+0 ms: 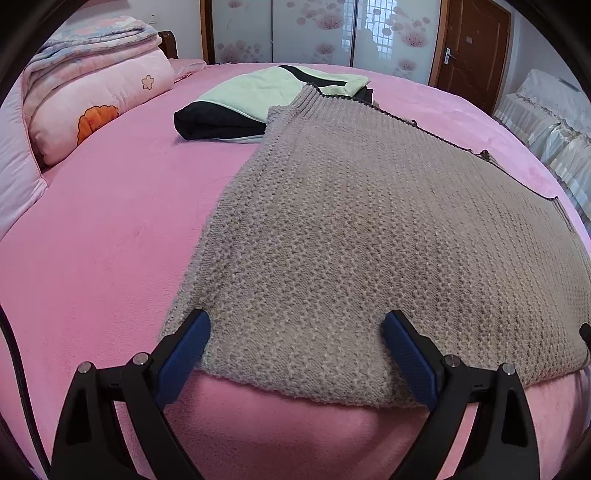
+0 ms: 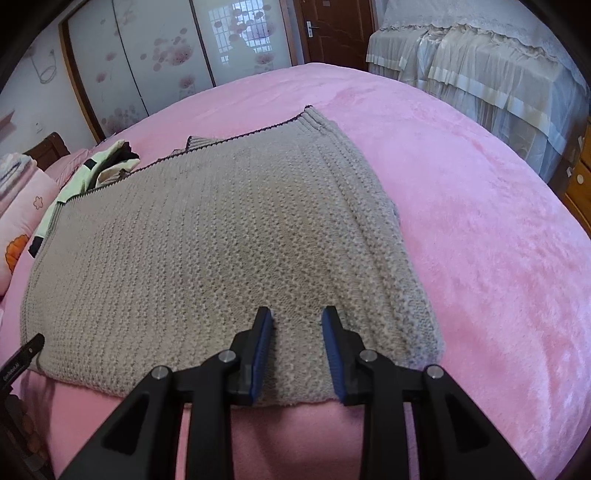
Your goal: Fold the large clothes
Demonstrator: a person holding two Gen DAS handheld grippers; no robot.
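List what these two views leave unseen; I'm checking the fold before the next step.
- Sweater: underside and any tucked sleeves, hidden by its own top layer, both views.
- Folded green-black garment: far part covered by the sweater.
- Left claw: only a tip shows in the right view.

We are seeing both views evenly and softly lit, with daylight glowing in the frosted wardrobe doors (image 1: 314, 33) at the back. Fisheye distortion is bowing the pink bed (image 2: 480, 221) and darkening the corners. Shadows are lying faint; focus is holding sharp, without blur or glare.
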